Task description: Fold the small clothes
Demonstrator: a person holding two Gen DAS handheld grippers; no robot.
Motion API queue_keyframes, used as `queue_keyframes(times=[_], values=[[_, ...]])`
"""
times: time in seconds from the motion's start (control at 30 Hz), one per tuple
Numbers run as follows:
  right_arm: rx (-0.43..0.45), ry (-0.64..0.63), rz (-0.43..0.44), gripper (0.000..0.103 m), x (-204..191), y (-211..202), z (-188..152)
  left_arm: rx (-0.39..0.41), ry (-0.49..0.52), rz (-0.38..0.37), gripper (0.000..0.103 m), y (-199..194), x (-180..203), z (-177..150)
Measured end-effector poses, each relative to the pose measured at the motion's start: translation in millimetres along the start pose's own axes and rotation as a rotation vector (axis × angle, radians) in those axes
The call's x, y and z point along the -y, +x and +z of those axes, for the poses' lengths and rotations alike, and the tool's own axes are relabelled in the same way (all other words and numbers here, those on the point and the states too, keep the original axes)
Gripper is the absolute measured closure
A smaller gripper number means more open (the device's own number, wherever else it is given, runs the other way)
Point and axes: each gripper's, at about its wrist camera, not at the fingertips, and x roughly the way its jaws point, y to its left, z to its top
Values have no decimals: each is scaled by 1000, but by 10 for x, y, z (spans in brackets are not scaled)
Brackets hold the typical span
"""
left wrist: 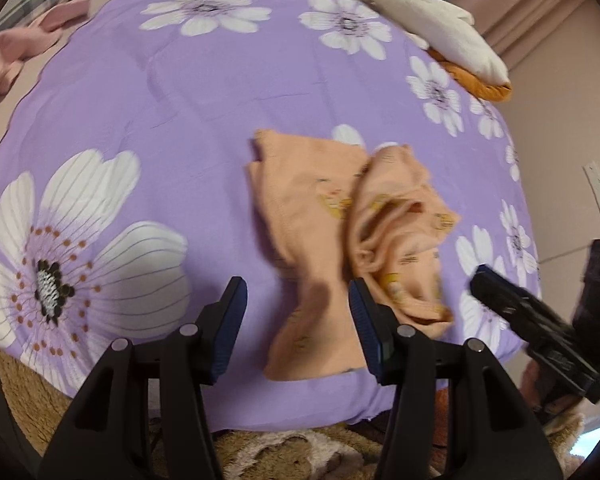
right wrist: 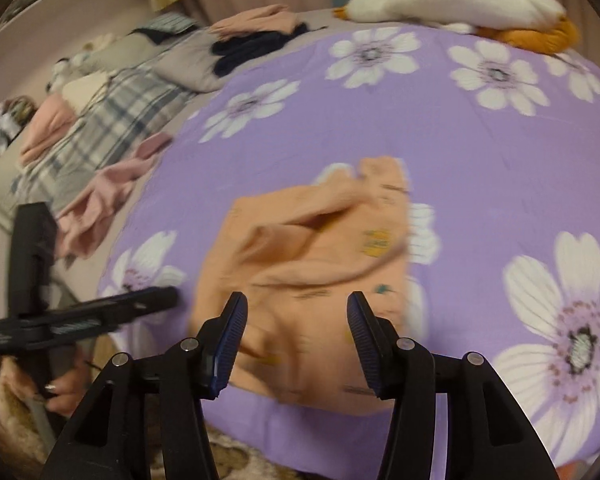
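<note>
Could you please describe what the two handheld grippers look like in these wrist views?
Both the left gripper and right gripper are matte black plastic, with angular linkage arms joined by round silver pivot pins. Each finger ends in a dark blue ribbed pad. Seen from the side, the body shows faint pale lettering, too blurred to read. No cables or sleeves are visible.

This is a bedroom in a home. A soft purple blanket with big white flowers point(right wrist: 480, 184) covers a bed. A white plush goose toy with orange feet point(right wrist: 472, 4) lies on it, near piles of folded clothes point(right wrist: 256, 24) and a grey checked pillow point(right wrist: 112, 120).
</note>
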Motion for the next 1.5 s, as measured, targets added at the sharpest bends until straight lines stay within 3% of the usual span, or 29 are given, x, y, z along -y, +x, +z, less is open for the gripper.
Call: queue_keyframes(times=[0.07, 0.13, 0.23, 0.5, 0.6, 0.73, 0.93, 1.03, 1.13, 1.5], values=[[-12, 26, -13, 53, 87, 51, -48, -6, 24, -42, 43, 10, 97, 5], [-19, 35, -12, 62, 130, 81, -87, -23, 49, -93, 41, 48, 212, 10], [-49, 46, 11, 64, 178, 147, -143, -60, 78, -140, 40, 145, 351, -4], [-79, 67, -37, 64, 273, 198, -198, -197, 107, -198, 38, 554, 597, -110], [-85, 87, -35, 64, 336, 193, -208, -217, 95, -170, 40, 672, 569, -130], [-77, 89, -34, 64, 341, 188, -188, -227, 69, -102, 82, 753, 419, -168], [-32, 10, 1, 64, 184, 228, -38, -219, 28, -94, 91, 617, 164, -237], [-32, -26, 5, 65, 124, 364, 49, -210, 32, -113, 90, 495, 134, -255], [-65, -65, 19, 75, 62, 546, 140, -172, 38, -115, 87, 355, 109, -222], [-108, -142, 163, 75, -312, 1066, 623, -110, -17, -89, 74, 161, -144, -164]])
